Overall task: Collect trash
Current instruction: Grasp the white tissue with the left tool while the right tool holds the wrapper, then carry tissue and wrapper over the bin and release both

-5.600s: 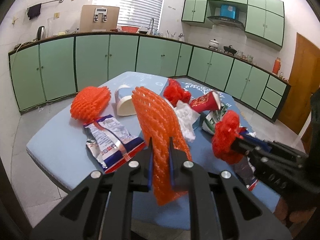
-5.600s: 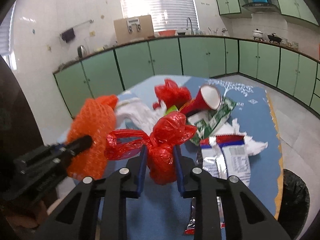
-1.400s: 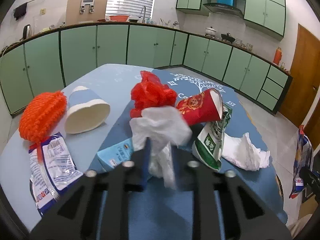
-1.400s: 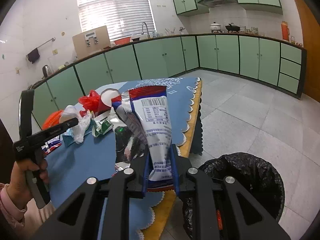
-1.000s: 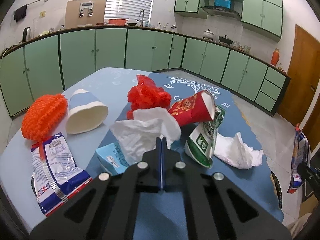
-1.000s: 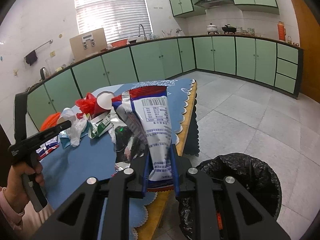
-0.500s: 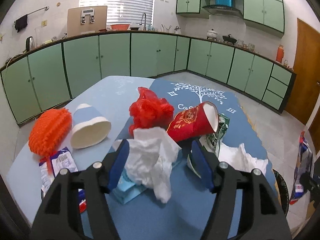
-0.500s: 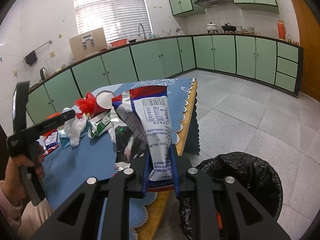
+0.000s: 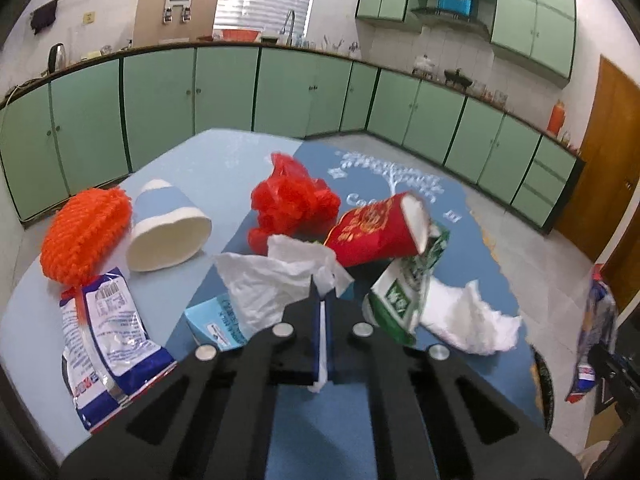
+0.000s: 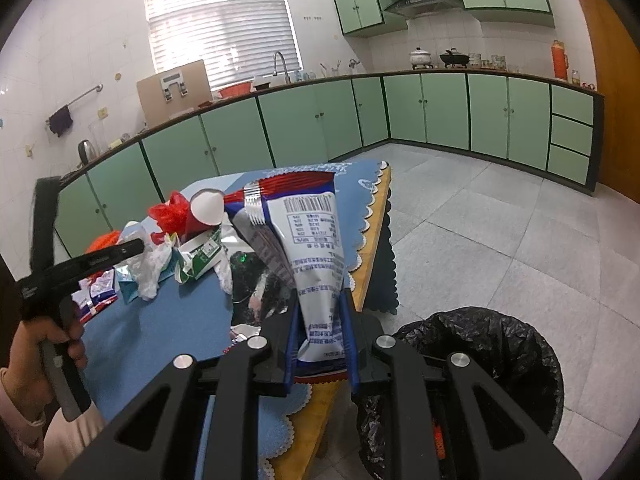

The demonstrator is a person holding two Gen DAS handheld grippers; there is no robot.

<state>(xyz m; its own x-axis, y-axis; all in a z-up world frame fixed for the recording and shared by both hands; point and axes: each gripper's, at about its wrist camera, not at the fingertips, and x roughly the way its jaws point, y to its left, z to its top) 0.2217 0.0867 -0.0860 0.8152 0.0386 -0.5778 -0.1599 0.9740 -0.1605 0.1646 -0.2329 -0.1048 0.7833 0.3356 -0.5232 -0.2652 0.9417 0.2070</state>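
Left wrist view: the left gripper (image 9: pixel 322 312) sits at the bottom centre of the frame, its fingers pressed nearly together on a strip of the crumpled white plastic bag (image 9: pixel 276 280), which bunches up just above the fingertips. Under the bag, lower left of centre, lies a light blue carton (image 9: pixel 218 326). To the upper left rest an orange foam net (image 9: pixel 84 234) and a blue-and-white paper cup (image 9: pixel 168 232) on its side, and below them a blue-and-white snack wrapper (image 9: pixel 106 346) lies flat on the blue tabletop (image 9: pixel 224 168). Above centre sits a red plastic bag (image 9: pixel 290 200); touching it on the right lies a tipped red paper cup (image 9: pixel 378 230), with a green-and-white packet (image 9: pixel 404 292) beneath it and a crumpled white tissue (image 9: pixel 470 318) further right. At the far right edge the right gripper (image 9: pixel 612 368) shows only in part (blurred).

Right wrist view: the right gripper (image 10: pixel 320 338), at bottom centre, has its fingers clamped on the lower end of a large blue-and-white chip bag (image 10: pixel 314 240), which stands upright in the middle of the frame. The black-lined trash bin (image 10: pixel 480 360) stands on the floor at lower right, beside the tabletop's edge. At the left, the person's hand (image 10: pixel 46 344) holds the left gripper over the pile, the white bag hanging from its tip.
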